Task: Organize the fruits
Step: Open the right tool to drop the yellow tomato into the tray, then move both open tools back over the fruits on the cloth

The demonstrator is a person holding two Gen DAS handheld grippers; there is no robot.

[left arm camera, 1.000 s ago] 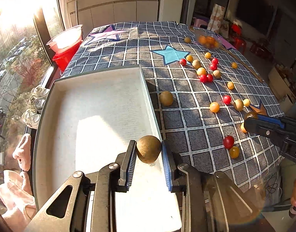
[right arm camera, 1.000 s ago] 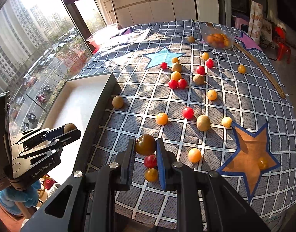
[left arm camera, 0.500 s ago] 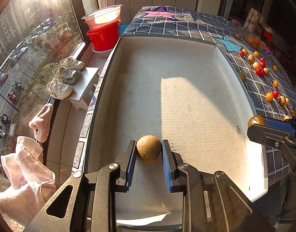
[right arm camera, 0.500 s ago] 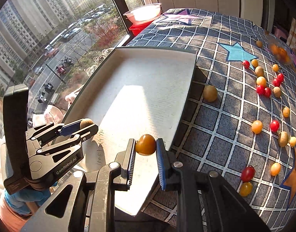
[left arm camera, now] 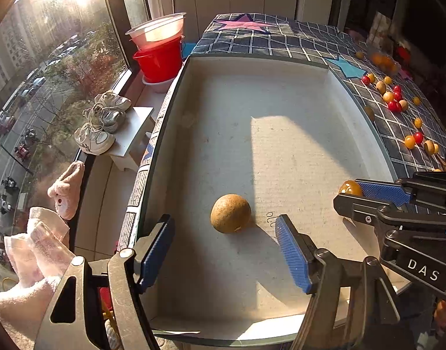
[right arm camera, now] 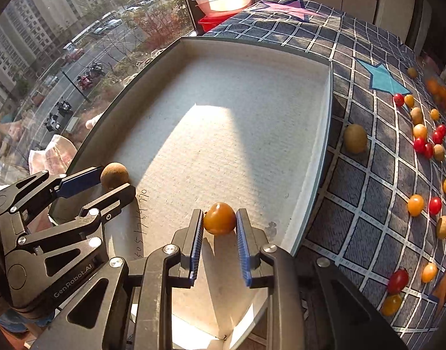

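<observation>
A large white tray [left arm camera: 281,67] lies on the checked tablecloth. A round brown fruit [left arm camera: 230,213] rests on the tray floor between the spread jaws of my left gripper [left arm camera: 224,242], which is open. The fruit also shows in the right wrist view [right arm camera: 114,174] by the left gripper's fingers [right arm camera: 80,180]. My right gripper [right arm camera: 219,227] is shut on an orange tomato [right arm camera: 219,218] just above the tray's near end. It shows in the left wrist view [left arm camera: 349,188] at the right.
Several red, orange and brown fruits [right arm camera: 421,143] lie scattered on the cloth [right arm camera: 368,175] right of the tray. A red bucket with a clear bowl [left arm camera: 158,43] stands past the tray's far left corner. A window and shoes [left arm camera: 103,125] lie to the left.
My left gripper has opened and let the brown fruit go onto the tray floor. My right gripper has carried the orange tomato further over the tray.
</observation>
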